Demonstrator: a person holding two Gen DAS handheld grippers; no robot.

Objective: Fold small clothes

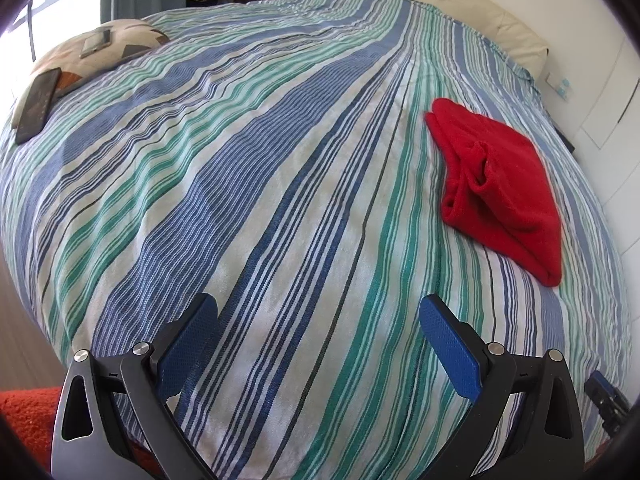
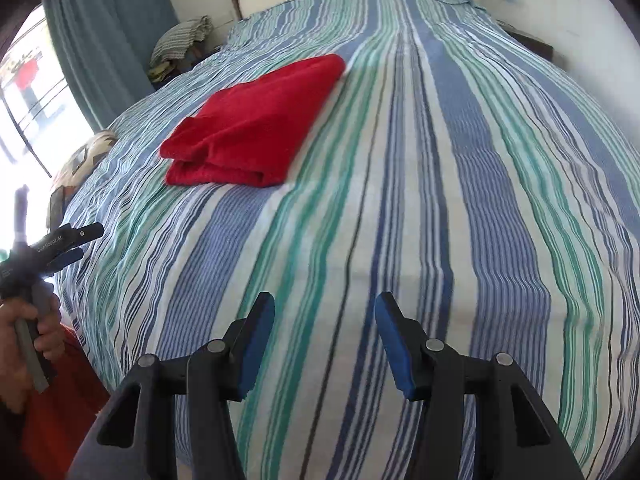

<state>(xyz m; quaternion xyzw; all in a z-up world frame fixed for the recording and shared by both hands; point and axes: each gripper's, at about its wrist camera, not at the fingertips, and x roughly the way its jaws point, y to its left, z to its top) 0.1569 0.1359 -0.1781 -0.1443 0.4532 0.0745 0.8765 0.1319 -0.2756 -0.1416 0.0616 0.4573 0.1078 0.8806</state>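
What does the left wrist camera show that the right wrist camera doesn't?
Only the left wrist view: the phone lying by the cushion, face up, and the left claw from behind, open over the bedspread.

Only the right wrist view: the hand holding the left claw's handle, and the right claw, open and empty.

Both: the folded red cloth on the striped bedspread, untouched by either claw.

Ahead of the left tool [image 1: 318,338], the striped bed [image 1: 248,184] lies bare and passable. The folded red garment [image 1: 500,184] sits ahead to its right, while a patterned pillow [image 1: 100,50] (carrying a phone [image 1: 36,104]) lies far to its left.
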